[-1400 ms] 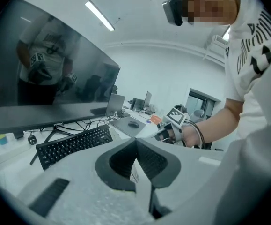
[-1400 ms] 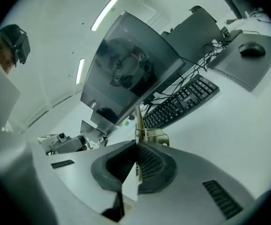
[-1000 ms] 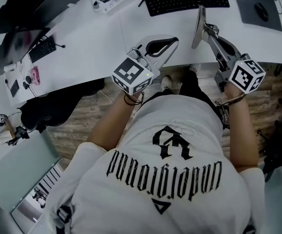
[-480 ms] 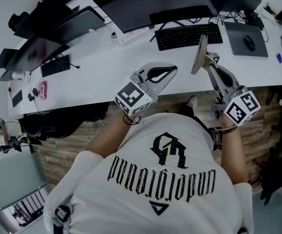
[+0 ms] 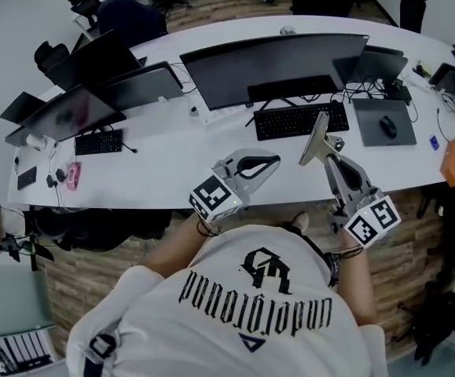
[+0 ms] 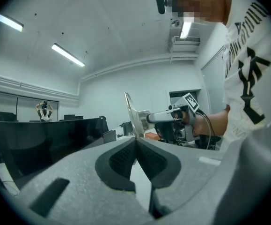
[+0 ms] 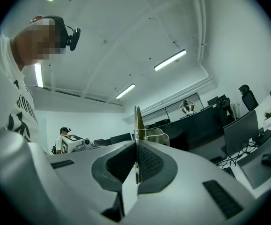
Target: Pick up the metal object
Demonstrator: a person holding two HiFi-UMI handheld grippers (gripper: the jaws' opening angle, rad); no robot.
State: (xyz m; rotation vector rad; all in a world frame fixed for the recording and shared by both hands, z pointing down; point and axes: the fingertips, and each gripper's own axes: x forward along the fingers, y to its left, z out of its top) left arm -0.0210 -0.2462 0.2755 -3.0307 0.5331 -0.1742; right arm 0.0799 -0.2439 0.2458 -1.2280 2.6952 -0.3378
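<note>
Both our grippers have risen above the desk [image 5: 160, 162]. Our right gripper [image 7: 136, 144] clenches the metal plate [image 7: 137, 120], which juts beyond its jaws; our left gripper [image 6: 135, 140] is closed, empty. Our shirt [image 5: 258, 293] reads "underground".

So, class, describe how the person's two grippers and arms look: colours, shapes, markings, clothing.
Both the left gripper and the right gripper are light grey, tapering shells with dark ribbed pads. Each carries a white cube printed with black square markers. The person wears a white short-sleeved T-shirt with black lettering, and dark wristbands.
</note>
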